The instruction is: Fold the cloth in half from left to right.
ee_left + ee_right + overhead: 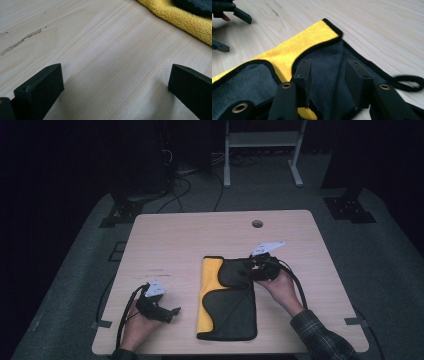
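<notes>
A folded cloth (227, 312), yellow on one side and dark grey on the other, lies in the middle of the wooden table (170, 240). A dark flap is folded over its upper part. My right gripper (250, 270) sits low over that flap at the cloth's upper right. In the right gripper view the right gripper (328, 67) has its jaws partly apart, with the dark cloth (329, 50) showing in the gap between them. A black hanging loop (409, 81) lies on the wood beside it. My left gripper (172, 314) rests open on bare wood left of the cloth; the left gripper (115, 82) holds nothing.
A round cable hole (257, 223) sits near the table's far edge. A white frame (262, 140) and cables stand on the dark floor beyond. A scratch (20, 41) marks the wood ahead of the left gripper. The cloth's yellow edge (180, 20) lies at its upper right.
</notes>
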Demonstrator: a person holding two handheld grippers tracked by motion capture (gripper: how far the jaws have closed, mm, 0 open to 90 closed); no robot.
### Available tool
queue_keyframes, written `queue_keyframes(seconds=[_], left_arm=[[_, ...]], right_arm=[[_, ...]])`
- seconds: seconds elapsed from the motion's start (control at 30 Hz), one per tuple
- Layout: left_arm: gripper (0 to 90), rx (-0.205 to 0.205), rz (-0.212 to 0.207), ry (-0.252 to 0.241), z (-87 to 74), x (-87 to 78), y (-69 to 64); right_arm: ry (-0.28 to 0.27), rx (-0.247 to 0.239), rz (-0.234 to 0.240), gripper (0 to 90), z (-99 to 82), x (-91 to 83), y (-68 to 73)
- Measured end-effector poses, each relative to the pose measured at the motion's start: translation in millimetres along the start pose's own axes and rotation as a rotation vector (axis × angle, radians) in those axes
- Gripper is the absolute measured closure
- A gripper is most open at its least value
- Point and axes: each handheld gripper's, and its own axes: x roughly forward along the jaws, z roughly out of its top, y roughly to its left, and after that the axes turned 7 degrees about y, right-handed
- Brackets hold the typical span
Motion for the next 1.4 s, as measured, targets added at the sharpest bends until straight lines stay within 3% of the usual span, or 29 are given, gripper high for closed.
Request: queue_keyframes(seconds=[0.37, 0.67, 0.8, 1.1, 1.23, 1.4], left_arm=[[0.0, 0.001, -0.001, 0.0, -0.1, 0.0, 0.2], [0.0, 0.0, -0.003, 0.0, -0.1, -0.1, 0.1], [0.0, 0.0, -0.003, 0.0, -0.1, -0.1, 0.1], [0.0, 0.001, -0.003, 0.003, -0.1, -0.3, 0.2], [0.0, 0.002, -0.004, 0.002, -0.1, -0.3, 0.3], [0.0, 0.003, -0.003, 0.0, -0.2, -0.1, 0.4]], right_arm=[[0.049, -0.063, 0.055, 58.1, 14.4, 39.9, 27.4], [0.098, -0.101, 0.042, 58.9, 9.8, 65.0, 40.9], [0.131, -0.116, 0.018, 63.6, 5.6, 75.2, 45.6], [0.119, -0.143, -0.033, 82.3, 3.4, 74.6, 46.4], [0.093, -0.121, -0.013, 82.9, 6.3, 66.6, 41.5], [0.049, -0.097, -0.025, 82.9, 10.3, 49.4, 30.5]])
